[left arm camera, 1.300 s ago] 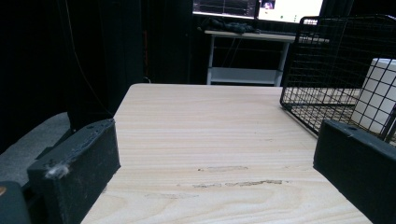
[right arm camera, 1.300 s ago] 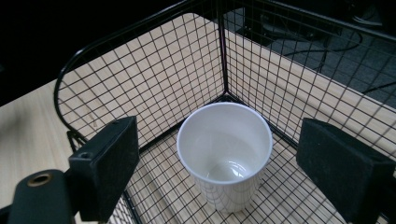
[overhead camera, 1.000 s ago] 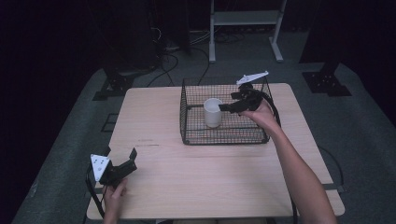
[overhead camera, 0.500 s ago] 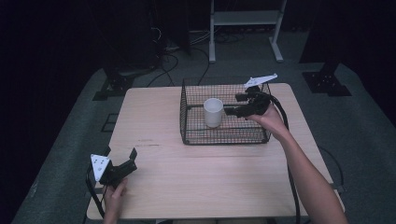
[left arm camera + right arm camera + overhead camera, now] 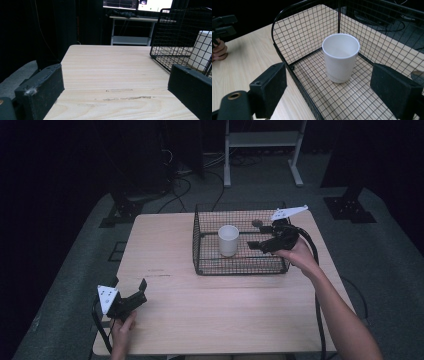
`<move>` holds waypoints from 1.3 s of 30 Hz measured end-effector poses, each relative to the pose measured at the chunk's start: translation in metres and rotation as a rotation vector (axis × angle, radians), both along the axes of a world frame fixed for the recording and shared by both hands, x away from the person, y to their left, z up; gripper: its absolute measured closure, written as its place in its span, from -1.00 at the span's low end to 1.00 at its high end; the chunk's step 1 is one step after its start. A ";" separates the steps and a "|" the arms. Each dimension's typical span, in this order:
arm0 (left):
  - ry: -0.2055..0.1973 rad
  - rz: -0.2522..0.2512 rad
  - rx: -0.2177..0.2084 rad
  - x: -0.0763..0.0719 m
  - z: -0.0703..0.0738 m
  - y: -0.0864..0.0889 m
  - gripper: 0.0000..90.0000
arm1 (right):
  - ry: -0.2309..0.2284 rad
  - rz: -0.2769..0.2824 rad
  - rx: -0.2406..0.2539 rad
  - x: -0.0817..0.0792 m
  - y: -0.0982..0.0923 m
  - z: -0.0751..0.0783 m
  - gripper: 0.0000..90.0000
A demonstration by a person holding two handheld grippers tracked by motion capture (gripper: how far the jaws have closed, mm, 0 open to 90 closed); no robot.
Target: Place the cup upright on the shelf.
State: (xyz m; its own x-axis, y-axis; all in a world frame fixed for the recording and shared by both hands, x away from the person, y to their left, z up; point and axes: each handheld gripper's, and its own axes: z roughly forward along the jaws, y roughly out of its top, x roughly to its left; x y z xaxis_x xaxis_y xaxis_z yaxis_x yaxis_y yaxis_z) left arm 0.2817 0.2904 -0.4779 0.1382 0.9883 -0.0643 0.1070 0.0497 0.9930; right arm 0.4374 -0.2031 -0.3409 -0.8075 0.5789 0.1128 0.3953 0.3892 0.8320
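Inside the wire basket (image 5: 240,265) we see a white cup (image 5: 228,240) upright, right gripper (image 5: 256,243) spread wide just beside it, left gripper (image 5: 131,288) likewise apart, resting near the table (image 5: 225,310) corner.

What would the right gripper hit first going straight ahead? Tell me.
Most likely the white cup, standing upright in the wire basket. The right gripper is open, jaws wide apart, aimed at the cup, with bare basket floor in between. Depth is uncertain.

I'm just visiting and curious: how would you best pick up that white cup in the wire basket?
Probably from above. The cup stands upright with its mouth open, and the basket walls it in on every side. Lower the right gripper and close its fingers on the rim or upper wall.
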 end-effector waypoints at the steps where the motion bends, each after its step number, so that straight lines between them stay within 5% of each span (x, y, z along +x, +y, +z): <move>1: 0.000 0.000 0.000 0.000 0.000 0.000 -1.00 | 0.000 0.000 -0.003 -0.001 -0.001 -0.001 -0.71; 39: 0.001 0.002 0.009 0.000 0.000 -0.001 -1.00 | 0.022 0.016 0.011 -0.042 -0.032 -0.031 -0.70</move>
State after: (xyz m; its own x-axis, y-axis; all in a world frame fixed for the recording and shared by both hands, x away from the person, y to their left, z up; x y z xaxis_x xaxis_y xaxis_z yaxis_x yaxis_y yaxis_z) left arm 0.2817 0.2895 -0.4778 0.1359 0.9892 -0.0554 0.1082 0.0408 0.9933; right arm 0.3952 -0.2352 -0.3717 -0.8140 0.5644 0.1371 0.4072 0.3862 0.8277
